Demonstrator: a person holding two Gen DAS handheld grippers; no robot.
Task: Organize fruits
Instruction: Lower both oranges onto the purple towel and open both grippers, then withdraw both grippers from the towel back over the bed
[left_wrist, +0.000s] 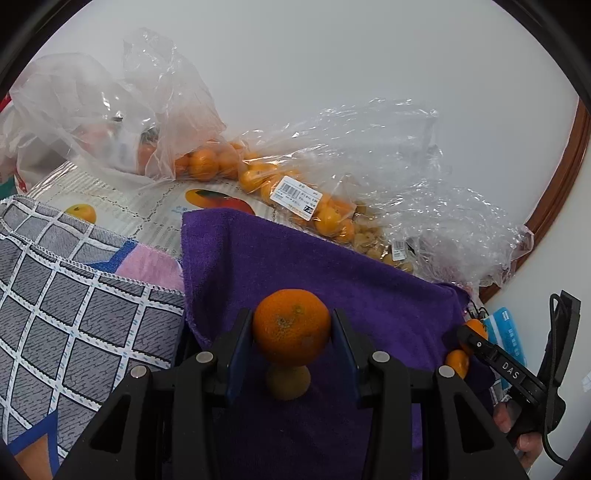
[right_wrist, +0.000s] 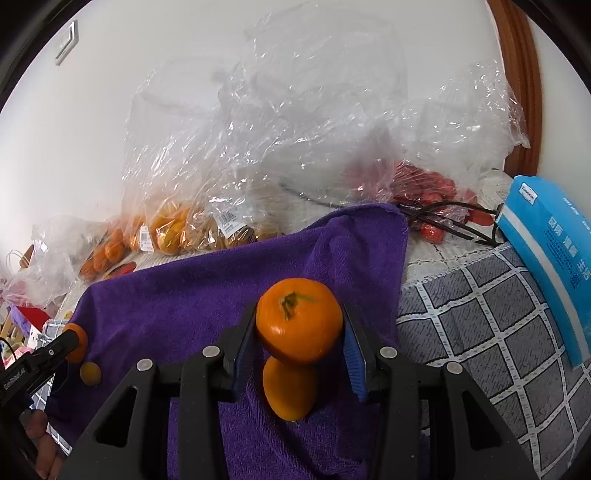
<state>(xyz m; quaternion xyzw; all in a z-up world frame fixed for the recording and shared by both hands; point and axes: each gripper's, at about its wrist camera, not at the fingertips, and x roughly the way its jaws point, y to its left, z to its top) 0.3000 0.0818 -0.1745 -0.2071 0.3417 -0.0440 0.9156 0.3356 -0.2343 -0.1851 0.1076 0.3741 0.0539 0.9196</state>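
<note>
Left gripper (left_wrist: 291, 328) clamps an orange (left_wrist: 291, 325), blossom end to camera; right gripper (right_wrist: 299, 321) clamps a stemmed orange (right_wrist: 299, 319). Each fruit sits squeezed between its blue pads, above the purple towel (left_wrist: 369, 295). Behind, 1 clear bag (left_wrist: 295, 188) holds small oranges, another bag (right_wrist: 424, 184) holds red fruit. Under each held orange lies a small fruit on the towel: a brownish one (left_wrist: 288, 382) left, an orange one (right_wrist: 290, 387) right. Checked cloth (left_wrist: 74, 295) flanks the towel; white wall (left_wrist: 332, 55) behind.
</note>
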